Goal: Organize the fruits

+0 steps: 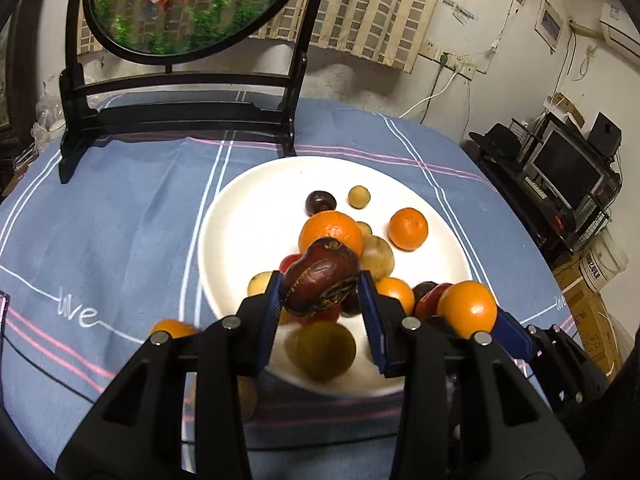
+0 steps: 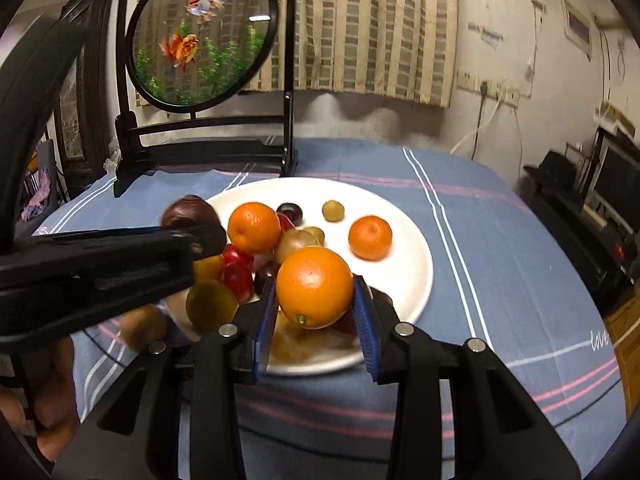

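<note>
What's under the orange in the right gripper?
The orange, shut in the right gripper, hangs over the white plate. Blurred yellowish fruit and something red show beneath; the rest is covered.

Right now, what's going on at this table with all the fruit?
A person is sorting fruit with a hand-held gripper in each hand. The left hand-held gripper is shut on a wrinkled dark red fruit, and the right hand-held gripper is shut on an orange. Both are held over the white plate, which sits on the blue striped tablecloth and holds more oranges and small red, dark and yellowish fruits.
</note>
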`<act>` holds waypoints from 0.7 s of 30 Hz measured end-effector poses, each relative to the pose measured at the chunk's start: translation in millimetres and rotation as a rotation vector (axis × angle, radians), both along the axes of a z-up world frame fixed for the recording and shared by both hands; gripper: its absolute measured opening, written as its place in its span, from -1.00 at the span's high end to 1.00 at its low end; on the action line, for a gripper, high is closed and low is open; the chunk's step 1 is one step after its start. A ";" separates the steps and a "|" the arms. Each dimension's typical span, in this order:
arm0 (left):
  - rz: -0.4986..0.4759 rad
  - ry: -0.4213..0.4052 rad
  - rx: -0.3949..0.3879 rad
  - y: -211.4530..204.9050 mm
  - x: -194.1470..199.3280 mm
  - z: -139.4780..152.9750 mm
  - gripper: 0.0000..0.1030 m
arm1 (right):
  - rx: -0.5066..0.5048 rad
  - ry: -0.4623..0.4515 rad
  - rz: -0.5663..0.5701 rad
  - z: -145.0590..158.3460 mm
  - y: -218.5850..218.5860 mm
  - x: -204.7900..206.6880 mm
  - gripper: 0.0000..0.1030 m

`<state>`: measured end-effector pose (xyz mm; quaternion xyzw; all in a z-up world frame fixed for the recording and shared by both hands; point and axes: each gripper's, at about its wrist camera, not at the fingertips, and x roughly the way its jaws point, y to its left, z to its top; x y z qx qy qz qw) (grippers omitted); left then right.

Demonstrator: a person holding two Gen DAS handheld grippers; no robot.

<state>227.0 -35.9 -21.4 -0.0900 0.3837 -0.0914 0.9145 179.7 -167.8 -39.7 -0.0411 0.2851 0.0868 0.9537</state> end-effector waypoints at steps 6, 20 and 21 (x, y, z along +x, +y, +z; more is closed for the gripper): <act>0.021 -0.015 0.018 -4.5 3.6 -9.6 -0.43 | 0.014 -0.014 0.023 -8.7 -0.6 3.9 -0.19; 0.087 0.023 -0.014 27.0 -4.6 -8.8 -0.67 | 0.046 0.002 -0.013 -5.3 -22.0 -9.3 -0.19; 0.090 0.033 -0.018 29.7 -4.2 -10.2 -0.67 | 0.043 0.003 -0.013 -5.8 -22.8 -9.5 -0.19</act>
